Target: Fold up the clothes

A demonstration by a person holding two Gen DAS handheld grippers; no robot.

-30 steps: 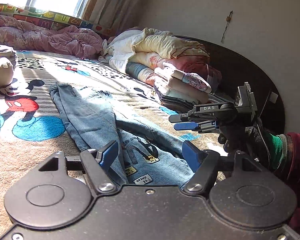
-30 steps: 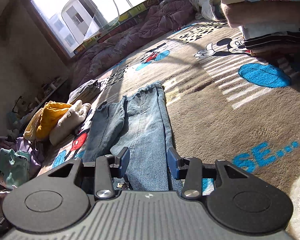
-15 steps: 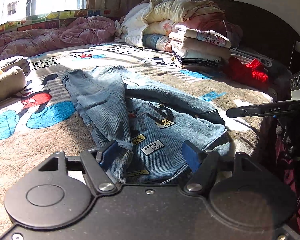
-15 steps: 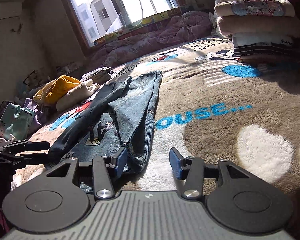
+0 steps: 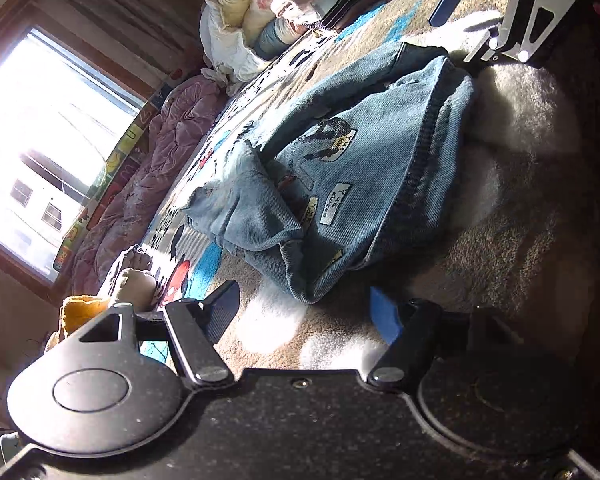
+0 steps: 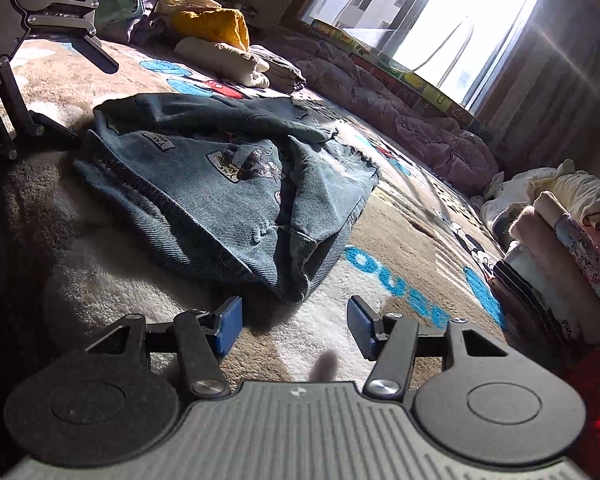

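Jaws of left gripper (image 5: 304,312) and right gripper (image 6: 294,326) spread wide, empty. Jeans (image 6: 228,184) bunched, half-folded near bed (image 6: 400,216) edge. Risk: loose leg layer slips, fold skews.

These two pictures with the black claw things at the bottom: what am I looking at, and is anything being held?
No robot here: a person holds a two-finger gripper in each hand, each with a fisheye camera looking along its fingers. One picture is from the left gripper, the other from the right gripper; each also glimpses the other at its top edge. Both are open and hold nothing. Between them, on a cartoon-print blanket, lie blue jeans folded into a bundle. Further off sit a stack of folded clothes, a yellow garment and a pink quilt under the window.
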